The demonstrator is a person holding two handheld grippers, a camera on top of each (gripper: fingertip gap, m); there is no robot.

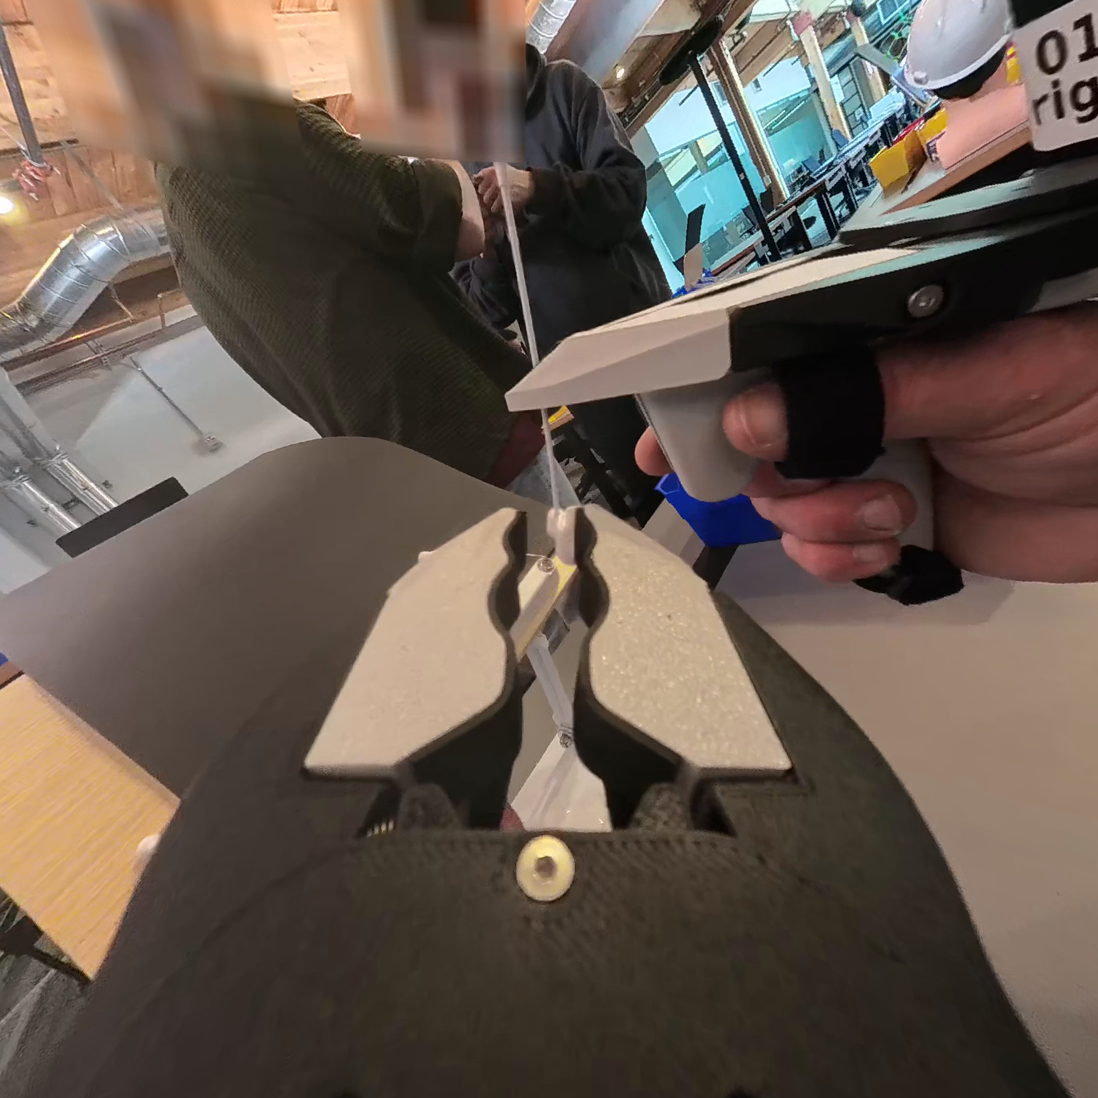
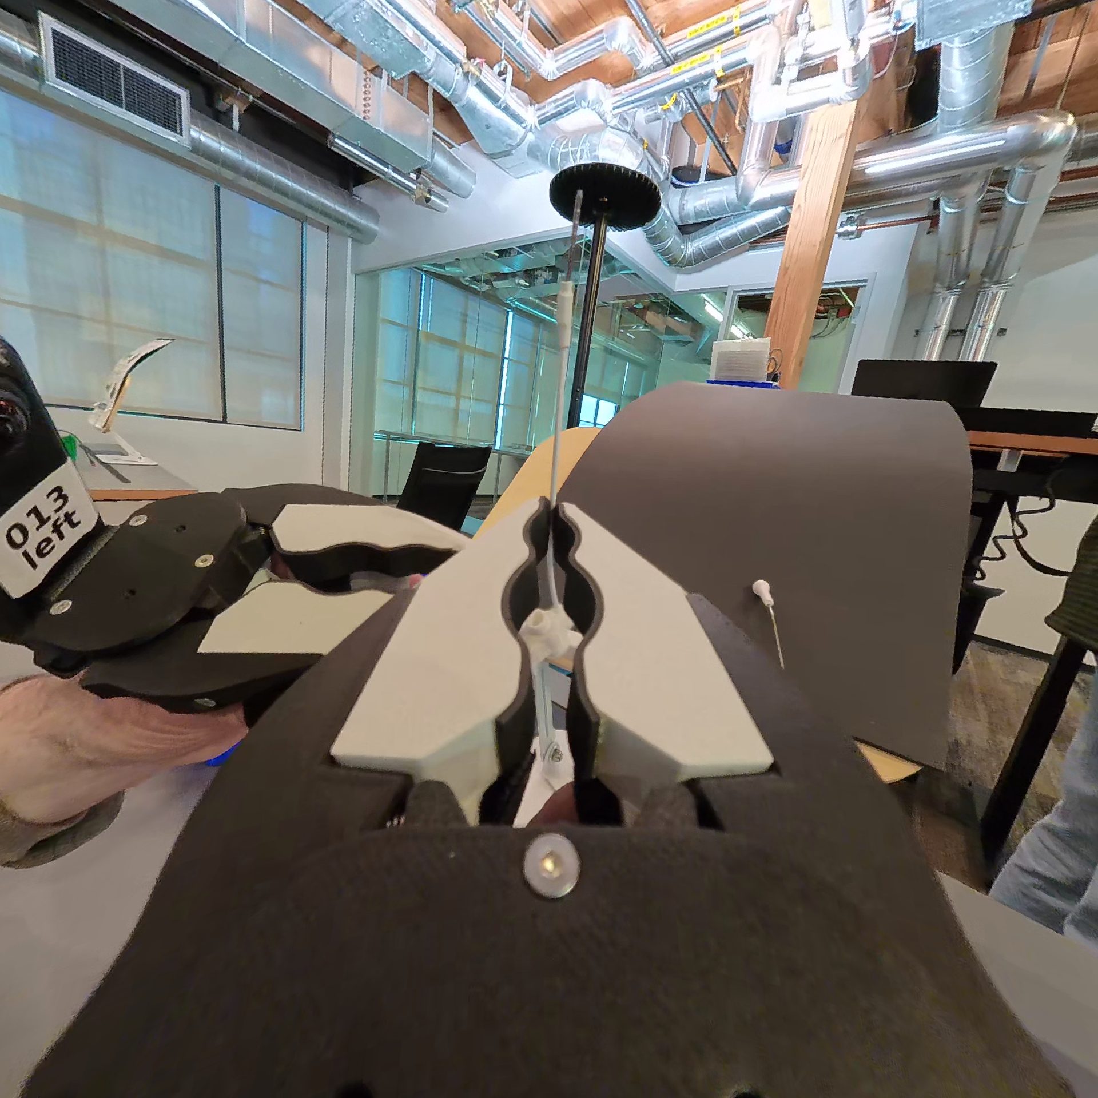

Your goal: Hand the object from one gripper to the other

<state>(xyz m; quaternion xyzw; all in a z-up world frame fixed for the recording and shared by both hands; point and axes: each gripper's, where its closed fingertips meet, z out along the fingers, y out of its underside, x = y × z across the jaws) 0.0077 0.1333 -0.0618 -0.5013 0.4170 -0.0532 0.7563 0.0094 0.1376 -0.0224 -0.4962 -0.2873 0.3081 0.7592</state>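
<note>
Ductwork (image 2: 683, 119) crosses overhead; white tabletop (image 1: 891, 683) lies beneath both tools.

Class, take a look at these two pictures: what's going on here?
A person works two hand-held tools. The right claw is shut on a thin white wire that rises from its tips. The left claw is close beside it, with a white bulb end between its tips. Whether it grips yet cannot be told. The handover looks midway. A spare probe lies on the dark curved sheet.
</note>
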